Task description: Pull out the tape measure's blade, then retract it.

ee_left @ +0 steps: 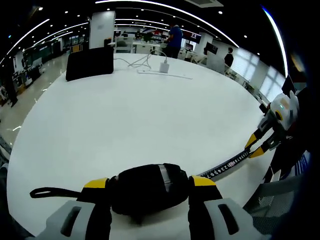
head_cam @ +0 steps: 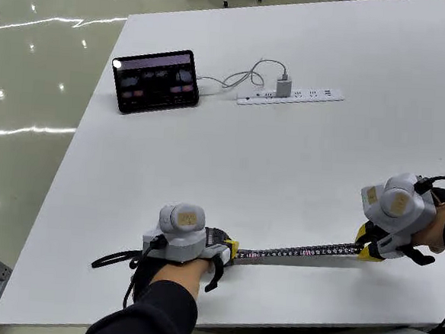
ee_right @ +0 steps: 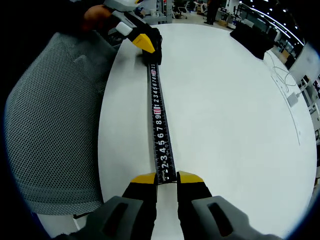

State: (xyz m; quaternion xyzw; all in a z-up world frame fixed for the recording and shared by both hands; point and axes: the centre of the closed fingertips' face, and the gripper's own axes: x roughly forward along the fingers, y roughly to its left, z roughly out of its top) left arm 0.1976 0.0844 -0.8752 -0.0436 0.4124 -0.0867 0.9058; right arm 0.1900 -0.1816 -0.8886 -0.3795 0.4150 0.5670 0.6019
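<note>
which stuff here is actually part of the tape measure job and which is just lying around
Part of the job:
- tape measure case, held in the left gripper
- blade, pulled out across the table, its end pinched in the right gripper

Just lying about:
- tablet
- power strip
- charger plugged into the strip
- cable running to the tablet

The only writing that can be read stands on the blade [ee_right: 161, 125] of the tape measure [ee_left: 150, 192]. In the right gripper view, white digits on the dark blade run from 1 to 9, then comes a red mark, then 1, 2, 3, 4 again. In the left gripper view the same digits are small and hardly readable. The tablet [head_cam: 155, 80] screen has coloured tiles, but their words are too blurred.
</note>
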